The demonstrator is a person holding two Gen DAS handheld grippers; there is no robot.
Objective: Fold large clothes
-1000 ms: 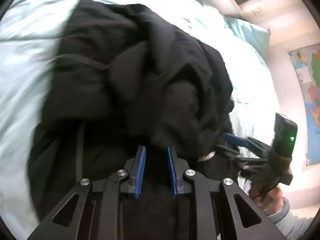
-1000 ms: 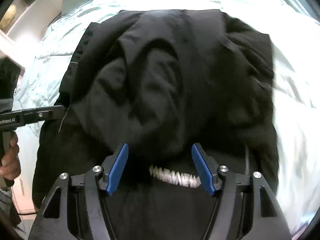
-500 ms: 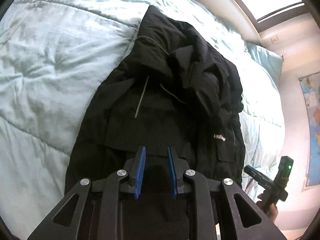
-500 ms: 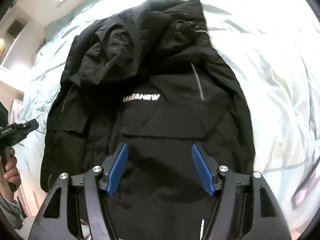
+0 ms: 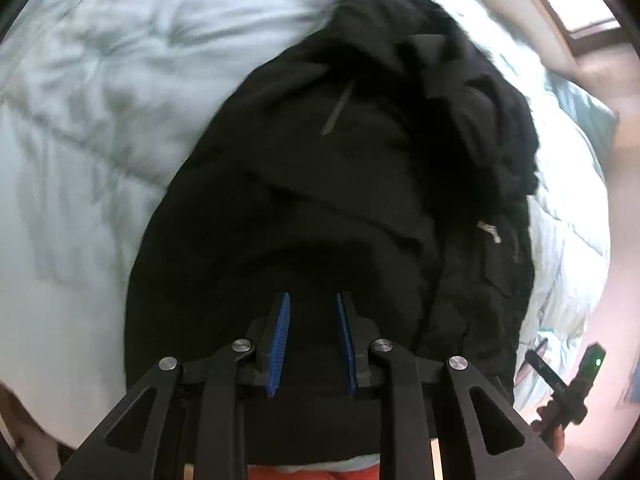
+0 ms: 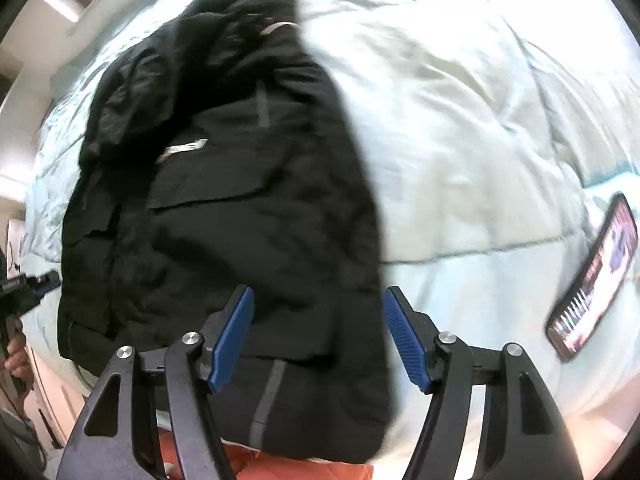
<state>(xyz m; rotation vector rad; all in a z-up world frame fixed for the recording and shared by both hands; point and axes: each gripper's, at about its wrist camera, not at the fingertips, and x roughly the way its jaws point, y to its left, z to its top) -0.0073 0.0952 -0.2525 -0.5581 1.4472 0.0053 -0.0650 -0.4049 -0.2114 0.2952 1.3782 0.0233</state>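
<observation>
A large black jacket [image 5: 340, 184] lies lengthwise on a pale blue duvet [image 5: 100, 100], its sleeves bunched over the chest and hood end far away. It also shows in the right wrist view [image 6: 240, 200], with a white logo on the chest. My left gripper [image 5: 311, 320] hovers above the jacket's near hem, jaws a narrow gap apart and empty. My right gripper [image 6: 318, 320] hovers over the jacket's near right edge, jaws wide open and empty. Each gripper shows small at the edge of the other's view: the right one [image 5: 560, 380] and the left one [image 6: 36, 284].
A phone [image 6: 596, 276] with a lit screen lies on the duvet [image 6: 480, 120] to the right of the jacket. A pillow [image 5: 596, 120] sits at the far right. Orange cloth [image 6: 280, 468] shows at the near bed edge.
Both grippers have pulled back from the bunched jacket toward its near hem. The jacket now lies stretched out lengthwise. The right gripper has shifted right, bringing the phone into view.
</observation>
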